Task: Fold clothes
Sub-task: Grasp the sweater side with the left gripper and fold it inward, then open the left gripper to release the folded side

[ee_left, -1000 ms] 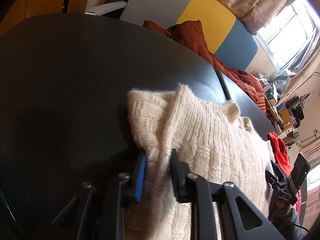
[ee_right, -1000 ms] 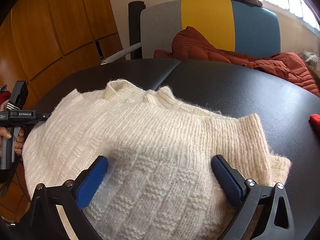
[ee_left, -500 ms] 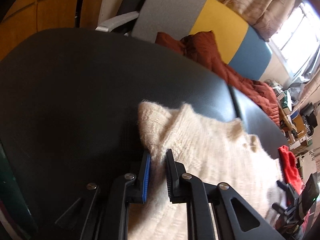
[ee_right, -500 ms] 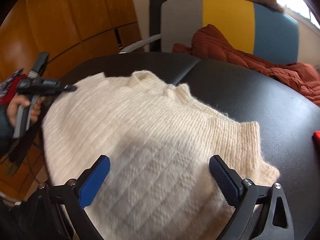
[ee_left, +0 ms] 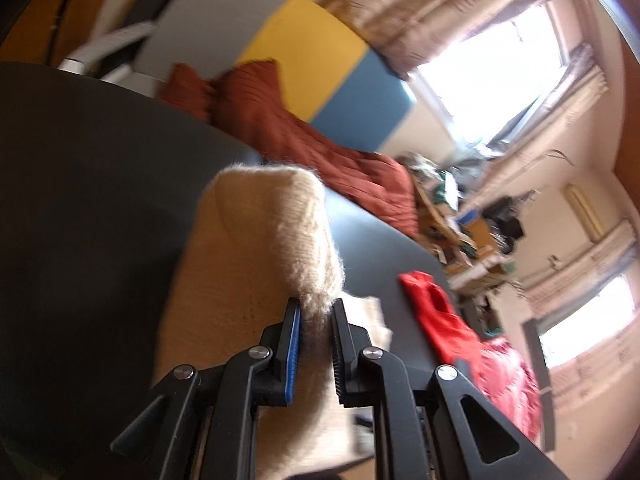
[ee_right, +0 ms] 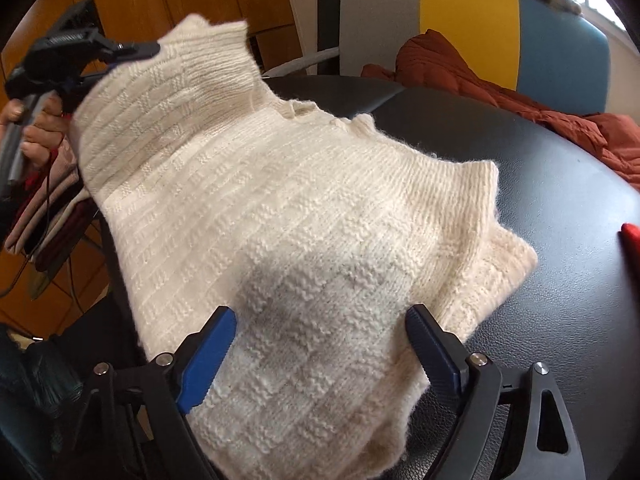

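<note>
A cream knitted sweater (ee_right: 304, 232) lies spread on the black table (ee_right: 560, 208). My left gripper (ee_left: 316, 312) is shut on the sweater's left edge (ee_left: 280, 240) and holds it lifted above the table; in the right wrist view the left gripper (ee_right: 132, 50) shows at upper left with the raised fabric hanging from it. My right gripper (ee_right: 320, 328) is open, its blue pads (ee_right: 208, 348) spread wide just above the sweater's near part, holding nothing.
A rust-red quilted jacket (ee_right: 500, 80) lies at the table's far side against a grey, yellow and blue chair (ee_right: 468, 28). A red garment (ee_left: 440, 312) lies on the table's right part. Folded clothes (ee_right: 44, 216) are stacked at left, with wooden cabinets behind.
My left gripper has lifted the sweater's left edge up off the table and swung it toward the right. My right gripper has stayed open over the sweater.
</note>
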`<state>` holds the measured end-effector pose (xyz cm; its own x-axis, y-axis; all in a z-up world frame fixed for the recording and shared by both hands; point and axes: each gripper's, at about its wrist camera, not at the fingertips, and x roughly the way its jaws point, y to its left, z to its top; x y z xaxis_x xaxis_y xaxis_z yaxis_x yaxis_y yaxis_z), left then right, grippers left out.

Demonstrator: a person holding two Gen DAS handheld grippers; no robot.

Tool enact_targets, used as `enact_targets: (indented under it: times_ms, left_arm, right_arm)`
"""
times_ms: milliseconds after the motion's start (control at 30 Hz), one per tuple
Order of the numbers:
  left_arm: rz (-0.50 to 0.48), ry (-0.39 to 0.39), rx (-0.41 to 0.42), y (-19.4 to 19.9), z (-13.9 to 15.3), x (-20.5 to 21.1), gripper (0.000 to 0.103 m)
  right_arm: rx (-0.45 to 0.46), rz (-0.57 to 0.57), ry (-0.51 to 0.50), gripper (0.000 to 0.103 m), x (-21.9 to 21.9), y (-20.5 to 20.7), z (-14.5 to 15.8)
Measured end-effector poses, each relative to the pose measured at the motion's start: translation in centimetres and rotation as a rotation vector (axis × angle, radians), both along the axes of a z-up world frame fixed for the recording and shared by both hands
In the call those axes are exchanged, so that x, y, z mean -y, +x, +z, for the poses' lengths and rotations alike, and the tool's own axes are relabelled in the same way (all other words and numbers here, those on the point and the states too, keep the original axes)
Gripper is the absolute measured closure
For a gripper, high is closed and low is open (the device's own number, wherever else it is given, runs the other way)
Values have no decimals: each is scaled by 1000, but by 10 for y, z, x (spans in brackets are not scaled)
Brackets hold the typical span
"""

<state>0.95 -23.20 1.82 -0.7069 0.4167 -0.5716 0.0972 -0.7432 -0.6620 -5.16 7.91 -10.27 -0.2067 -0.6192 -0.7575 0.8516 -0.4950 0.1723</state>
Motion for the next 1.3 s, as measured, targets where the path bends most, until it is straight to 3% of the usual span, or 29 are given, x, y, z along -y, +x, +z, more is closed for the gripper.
enact_targets:
  times_ms: [267,467,500,533,733,900,1067,1100,1133,1300]
  left_arm:
    - [-172,84,36,-52,3,-100,91]
    - [-271,79,114,-105,-27,-165,92]
    - [-287,83,128,-114,-33,-175,103]
    - [-301,106,149,-119,-43,-180,103]
    - [-314,101,252,-128,-86,-200,103]
    - [-339,144,139,-120,-58,-199,98]
    - [-220,123,-22,-91,-12,-139,92]
    - [-180,105,-32,-85,-10,-126,92]
    - [-139,84,-36,-77,-10,-111,92]
    - [26,-14,10,-36,-38,-43,91]
  right_arm:
    - [19,-46,-100,14,-15,3,-7]
    - [24,-67,-178,14,-25,7,-12]
    - [25,-67,-193,14,-28,7,-13]
    - [26,-67,-206,14,-30,8,-14]
    - [28,-63,-248,14,-39,11,-17]
    - [22,-62,-261,14,-43,15,-17]
    - [9,-71,-257,12,-54,25,-10]
    - [7,-73,-252,10,-58,28,-7]
    - [6,-80,-249,1,-65,31,-2]
    - [-12,-105,-277,0,-106,45,34]
